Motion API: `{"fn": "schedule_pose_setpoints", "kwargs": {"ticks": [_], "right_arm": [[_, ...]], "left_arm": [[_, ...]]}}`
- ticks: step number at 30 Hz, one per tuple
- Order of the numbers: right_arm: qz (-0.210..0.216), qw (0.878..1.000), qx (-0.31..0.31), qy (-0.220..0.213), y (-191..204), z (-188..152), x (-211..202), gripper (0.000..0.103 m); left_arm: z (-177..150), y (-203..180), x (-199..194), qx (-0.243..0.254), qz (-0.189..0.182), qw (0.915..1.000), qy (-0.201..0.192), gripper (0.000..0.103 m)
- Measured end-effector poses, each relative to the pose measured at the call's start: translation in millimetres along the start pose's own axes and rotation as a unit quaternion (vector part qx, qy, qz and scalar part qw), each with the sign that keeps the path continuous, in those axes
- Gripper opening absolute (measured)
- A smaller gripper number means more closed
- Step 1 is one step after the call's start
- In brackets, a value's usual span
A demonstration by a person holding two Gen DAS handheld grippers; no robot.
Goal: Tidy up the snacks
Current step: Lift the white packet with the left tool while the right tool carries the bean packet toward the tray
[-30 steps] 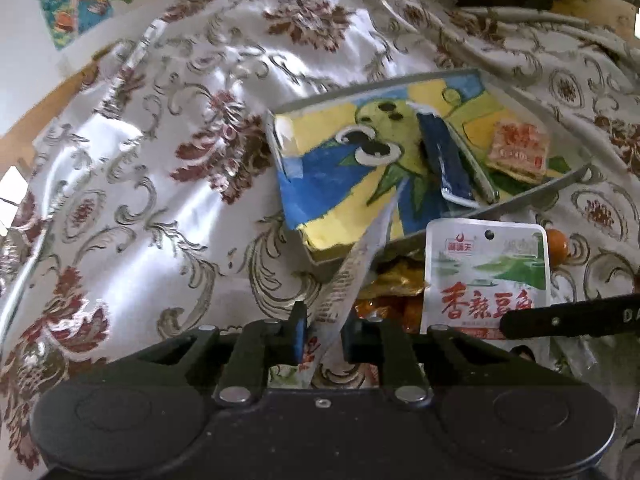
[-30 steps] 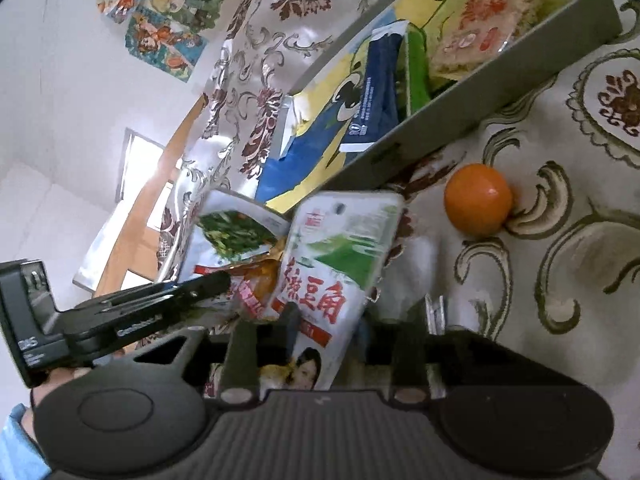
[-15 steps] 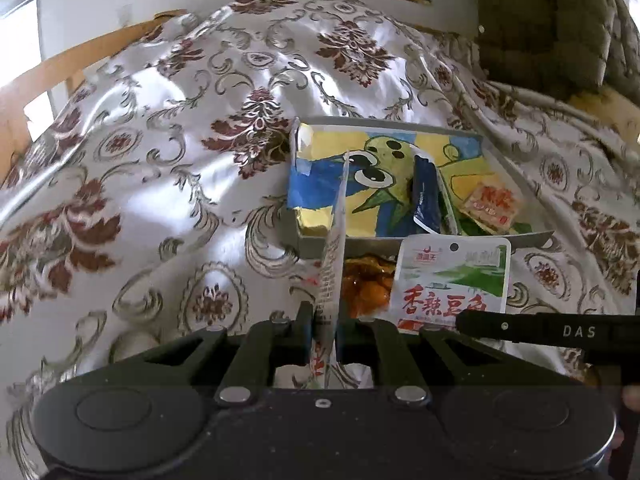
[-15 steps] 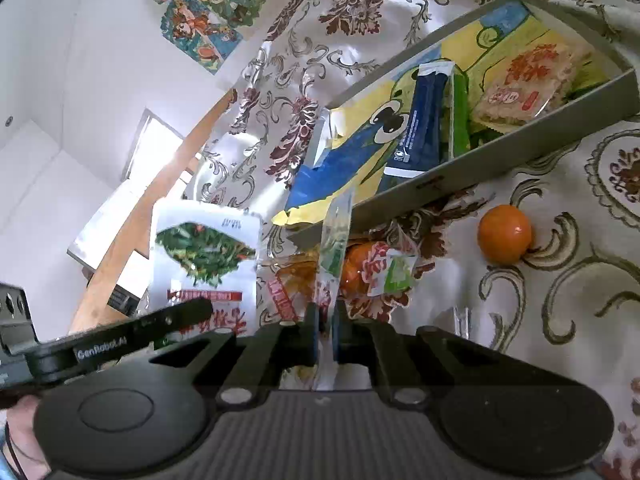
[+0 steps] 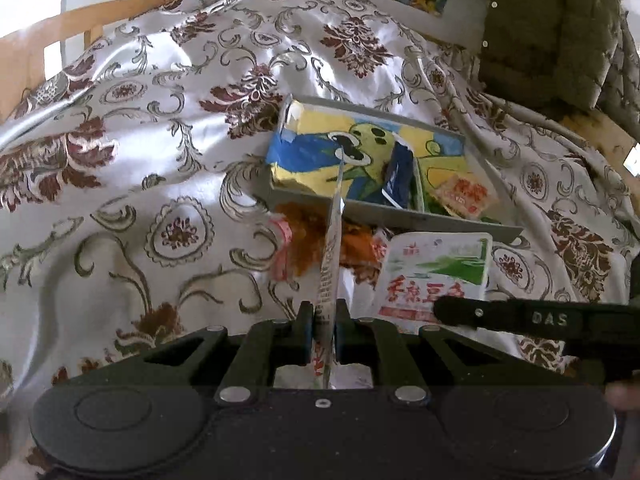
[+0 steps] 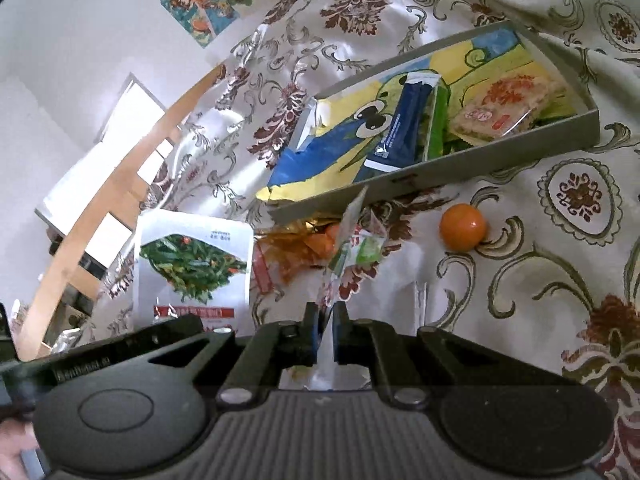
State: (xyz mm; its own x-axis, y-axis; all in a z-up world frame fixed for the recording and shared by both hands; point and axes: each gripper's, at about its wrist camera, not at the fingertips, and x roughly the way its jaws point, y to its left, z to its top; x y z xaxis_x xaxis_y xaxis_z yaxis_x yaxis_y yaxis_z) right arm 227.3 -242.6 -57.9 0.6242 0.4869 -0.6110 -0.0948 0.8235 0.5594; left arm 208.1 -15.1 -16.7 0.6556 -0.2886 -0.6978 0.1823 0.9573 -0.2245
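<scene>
My left gripper (image 5: pixel 324 312) is shut on a flat white snack packet (image 5: pixel 334 240), edge-on in its own view. The right wrist view shows that packet's green vegetable picture (image 6: pixel 192 256). My right gripper (image 6: pixel 326 314) is shut on a second white packet (image 6: pixel 348 232), whose red-lettered face (image 5: pixel 436 272) shows in the left wrist view. Both packets hang above the cloth, in front of a grey box (image 5: pixel 360 204) (image 6: pixel 440 168) with a cartoon lining. The box holds a dark blue stick packet (image 6: pixel 404 120), a green packet (image 6: pixel 438 120) and a cracker packet (image 6: pixel 508 108).
An orange snack bag (image 5: pixel 308 236) (image 6: pixel 304 248) lies on the patterned cloth just in front of the box. An orange fruit (image 6: pixel 462 226) rests to its right. An olive padded jacket (image 5: pixel 560 40) sits at the back right. A wooden rail (image 6: pixel 112 200) borders the left.
The right gripper closed on the red-lettered packet and lifted it, turning it edge-on. The left gripper rolled upright with its packet and shifted sideways. The box now looks more level.
</scene>
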Motion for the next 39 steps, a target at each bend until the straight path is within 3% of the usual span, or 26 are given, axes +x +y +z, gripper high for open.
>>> {"fn": "schedule_pose_setpoints", "kwargs": {"ticks": [10, 14, 25, 30, 39], "right_arm": [[0.011, 0.999, 0.044, 0.014, -15.5, 3.9, 24.6, 0.017], [0.02, 0.998, 0.054, 0.01, -17.4, 2.7, 21.7, 0.011], [0.032, 0.999, 0.008, -0.029, 3.4, 2.0, -13.2, 0.008], [0.042, 0.997, 0.024, -0.057, -1.3, 8.1, -28.0, 0.008], [0.045, 0.988, 0.026, -0.143, -9.8, 25.2, -53.3, 0.008]], "left_arm": [[-0.7, 3.5, 1.6, -0.009, -0.001, 1.0, -0.001, 0.01], [-0.5, 3.2, 1.4, -0.011, -0.003, 0.9999, -0.001, 0.01], [3.3, -5.7, -9.6, -0.022, -0.021, 0.9995, -0.014, 0.01], [15.1, -13.4, -15.3, -0.013, -0.028, 0.999, -0.034, 0.01], [48.9, -27.0, -6.3, -0.009, -0.046, 0.9967, -0.066, 0.01]]}}
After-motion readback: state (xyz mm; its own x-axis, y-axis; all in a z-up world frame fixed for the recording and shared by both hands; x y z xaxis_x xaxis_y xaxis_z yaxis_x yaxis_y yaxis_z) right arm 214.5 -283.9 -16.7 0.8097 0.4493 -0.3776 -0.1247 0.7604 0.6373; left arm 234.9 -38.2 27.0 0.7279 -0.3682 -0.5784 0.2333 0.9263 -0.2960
